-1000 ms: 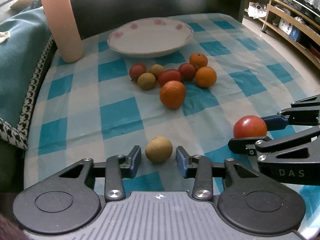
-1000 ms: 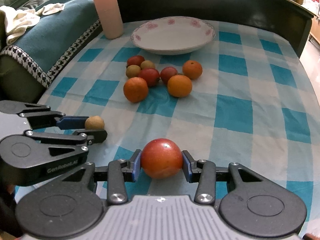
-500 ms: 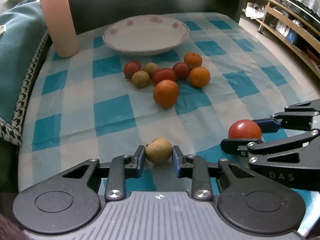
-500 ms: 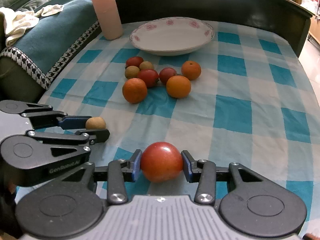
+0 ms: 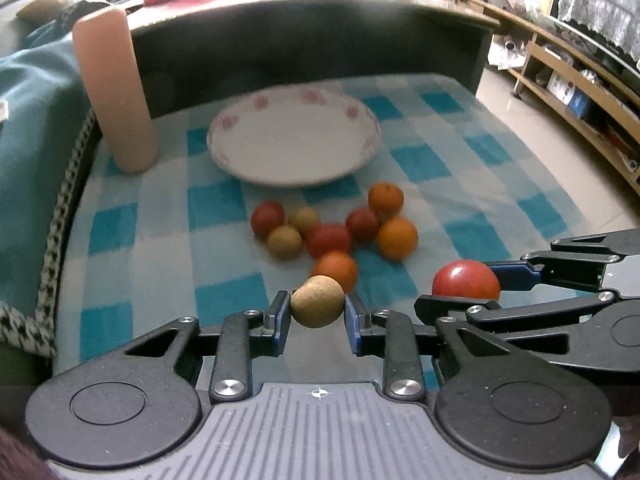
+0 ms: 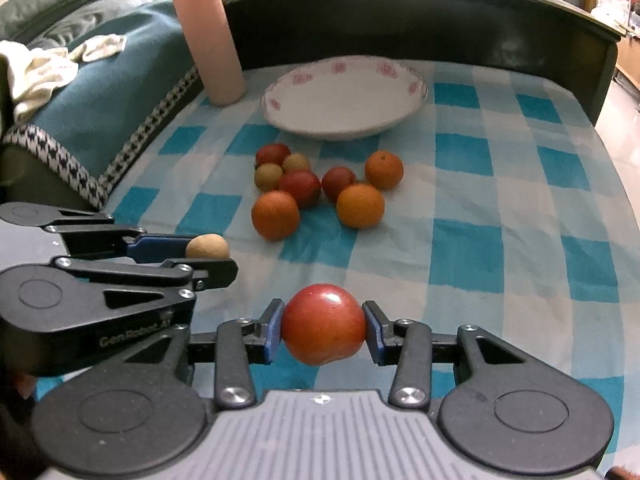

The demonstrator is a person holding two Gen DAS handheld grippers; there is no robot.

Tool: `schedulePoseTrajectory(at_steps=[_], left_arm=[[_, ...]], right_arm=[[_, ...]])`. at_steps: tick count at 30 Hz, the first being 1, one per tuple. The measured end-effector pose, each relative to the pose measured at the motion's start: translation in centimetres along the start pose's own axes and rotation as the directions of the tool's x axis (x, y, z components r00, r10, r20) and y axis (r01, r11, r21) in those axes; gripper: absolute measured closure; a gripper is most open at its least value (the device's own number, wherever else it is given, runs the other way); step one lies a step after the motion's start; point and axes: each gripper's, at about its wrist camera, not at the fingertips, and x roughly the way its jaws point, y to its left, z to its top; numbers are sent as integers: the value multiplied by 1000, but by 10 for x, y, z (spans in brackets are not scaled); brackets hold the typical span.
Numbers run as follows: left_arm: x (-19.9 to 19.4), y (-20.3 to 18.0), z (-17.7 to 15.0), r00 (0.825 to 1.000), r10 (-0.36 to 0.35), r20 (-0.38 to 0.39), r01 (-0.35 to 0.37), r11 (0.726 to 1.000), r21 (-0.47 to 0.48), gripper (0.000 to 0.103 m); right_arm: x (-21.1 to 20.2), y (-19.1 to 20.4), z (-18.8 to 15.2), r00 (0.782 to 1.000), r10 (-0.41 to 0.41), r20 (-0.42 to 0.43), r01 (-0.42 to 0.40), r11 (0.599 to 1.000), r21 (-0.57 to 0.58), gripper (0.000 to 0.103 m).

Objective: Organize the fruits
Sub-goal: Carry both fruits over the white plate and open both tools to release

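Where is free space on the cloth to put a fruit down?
The plate is bare. Cloth right of the fruit cluster is free, also left of it below the pink cylinder. Between cluster and plate it is tight.

Soft, even daylight; the brightest patches are the blown-out window strip along the top edge of both views. Left wrist view is slightly smeared and hazy, plate (image 5: 294, 142) rim soft; right wrist view is sharper, with a small white glint on the red fruit (image 6: 323, 323). Strong fisheye bending curves the checked cloth (image 6: 500, 184), corners vignetted black; shadows under the fruit faint.
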Motion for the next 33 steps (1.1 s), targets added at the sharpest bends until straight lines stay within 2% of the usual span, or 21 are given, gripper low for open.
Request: schedulePoseTrajectory(at_steps=[6, 18, 27, 33], left_arm=[[6, 3, 30, 999, 24, 37, -25, 999, 28, 68], [48, 26, 78, 999, 38, 36, -37, 999, -32, 68], [74, 37, 90, 998, 54, 11, -53, 997, -63, 68], [83, 45, 89, 998, 66, -2, -66, 994, -85, 68]], right_arm=[[-1, -5, 27, 999, -12, 47, 11, 1000, 18, 47], [25, -16, 90, 994, -36, 107, 38, 999, -14, 47], [60, -30, 121, 995, -37, 97, 41, 999, -32, 47], [77, -33, 129, 995, -31, 98, 38, 997, -69, 47]])
